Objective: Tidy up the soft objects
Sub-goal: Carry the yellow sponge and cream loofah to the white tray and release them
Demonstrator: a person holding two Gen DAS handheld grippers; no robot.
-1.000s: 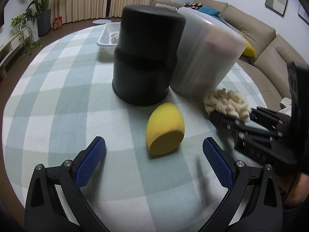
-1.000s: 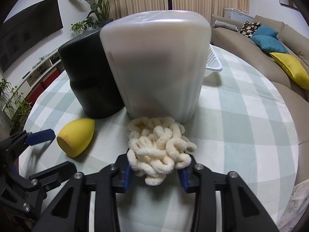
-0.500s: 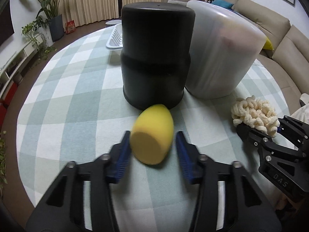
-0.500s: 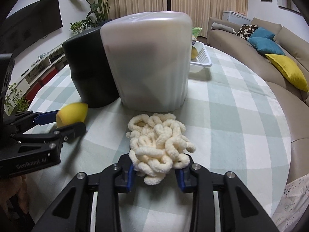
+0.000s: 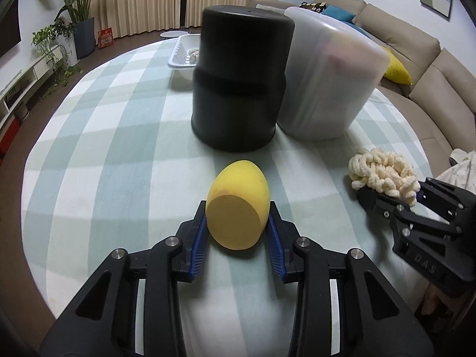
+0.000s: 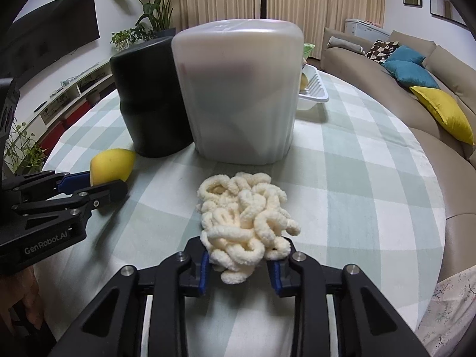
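Left claw (image 5: 237,232), wide open 1 second ago, is closing on the yellow sponge (image 5: 236,205); right claw (image 6: 239,263) stays clamped on the cream yarn bundle (image 6: 245,220).

Ahead of both tools, a black bin (image 5: 241,83) and a white bin (image 6: 238,89) stand upside down, touching side by side, and block the middle of the counter (image 5: 104,163). A white tray (image 6: 314,92) lies behind them. Open cloth lies left of the black bin and right of the white bin. Between the left tool (image 5: 237,232) and the right tool (image 6: 239,263), a strip of bare counter stays free.
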